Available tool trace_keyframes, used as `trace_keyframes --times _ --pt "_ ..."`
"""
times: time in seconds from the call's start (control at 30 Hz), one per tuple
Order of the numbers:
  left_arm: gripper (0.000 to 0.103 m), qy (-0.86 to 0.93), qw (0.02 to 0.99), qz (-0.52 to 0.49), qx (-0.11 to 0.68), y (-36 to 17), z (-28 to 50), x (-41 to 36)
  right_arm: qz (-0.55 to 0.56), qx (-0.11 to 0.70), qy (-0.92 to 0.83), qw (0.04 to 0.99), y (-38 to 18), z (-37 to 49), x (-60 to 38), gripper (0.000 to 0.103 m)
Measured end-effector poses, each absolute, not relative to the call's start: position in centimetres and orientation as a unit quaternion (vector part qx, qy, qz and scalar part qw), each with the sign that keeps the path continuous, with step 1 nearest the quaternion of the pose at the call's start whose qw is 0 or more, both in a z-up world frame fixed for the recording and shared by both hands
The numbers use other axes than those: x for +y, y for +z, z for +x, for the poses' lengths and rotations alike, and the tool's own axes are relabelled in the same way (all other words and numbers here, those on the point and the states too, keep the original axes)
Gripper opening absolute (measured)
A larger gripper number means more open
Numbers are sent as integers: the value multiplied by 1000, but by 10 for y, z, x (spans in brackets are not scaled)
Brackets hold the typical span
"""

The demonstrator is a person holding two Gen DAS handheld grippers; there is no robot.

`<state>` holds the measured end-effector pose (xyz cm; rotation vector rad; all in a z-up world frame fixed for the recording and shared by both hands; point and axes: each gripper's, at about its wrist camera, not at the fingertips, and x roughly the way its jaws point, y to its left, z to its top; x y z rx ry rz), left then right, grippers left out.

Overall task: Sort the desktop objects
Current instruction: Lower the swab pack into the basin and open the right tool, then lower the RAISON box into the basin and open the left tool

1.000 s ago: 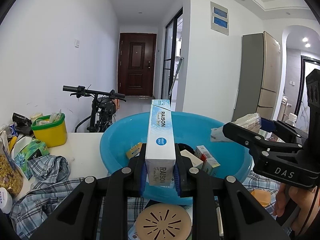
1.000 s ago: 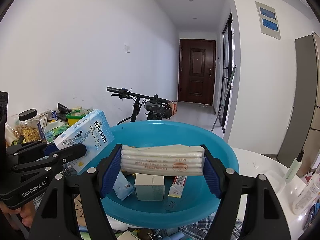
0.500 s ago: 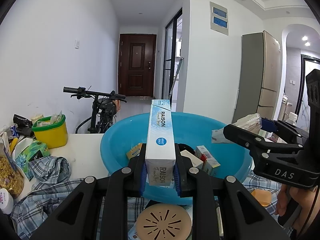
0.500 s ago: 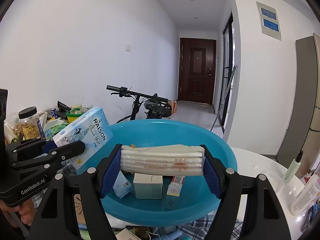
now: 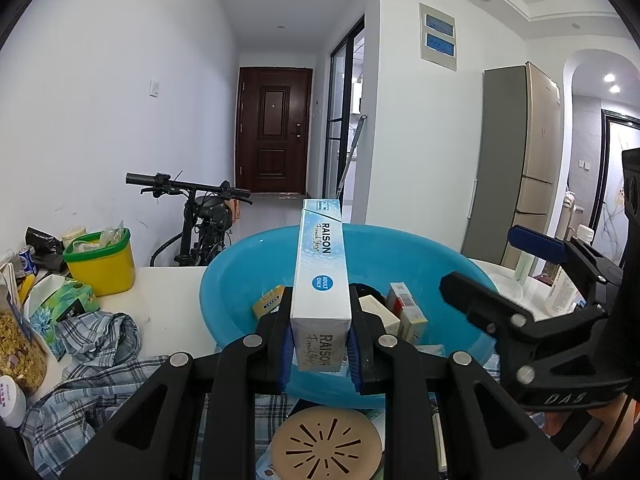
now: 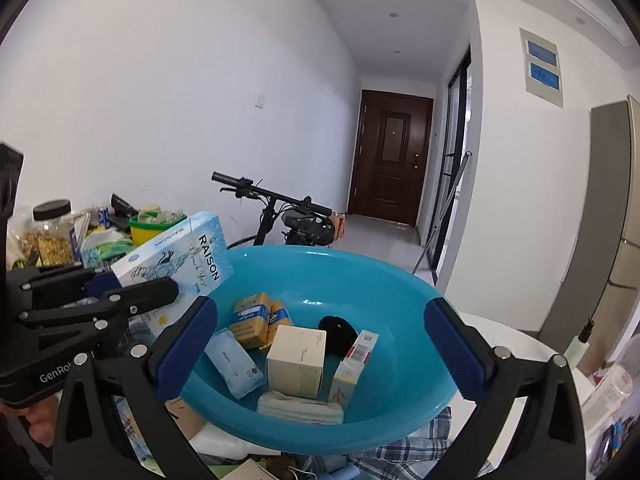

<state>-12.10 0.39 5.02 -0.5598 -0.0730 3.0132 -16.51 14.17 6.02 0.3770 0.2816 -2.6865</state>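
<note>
Basin (image 6: 360,272): blue, on table, held small boxes.
Left gripper (image 5: 320,344): clamped on RAISON box (image 5: 320,276), poised over basin's near rim.
Right gripper (image 6: 320,344): spread wide, empty, above white packet (image 6: 300,408) inside basin.

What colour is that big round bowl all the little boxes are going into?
The bowl is bright turquoise blue, plain, without pattern. It shows best in the right wrist view.

White walls, hallway ending at dark brown door (image 5: 273,130). Bicycle (image 5: 200,216) parked against left wall. Glass sliding door (image 5: 340,120) on right, grey fridge (image 5: 516,164) beyond. Recessed ceiling lights on. White desk (image 5: 176,312) in foreground.
</note>
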Motion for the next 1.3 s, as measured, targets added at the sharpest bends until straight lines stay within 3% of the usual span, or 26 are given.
trace_keyframes --times 1.3 --pt "23 983 42 -177 -24 62 -114 13 140 42 -964 221 59 -170 162 103"
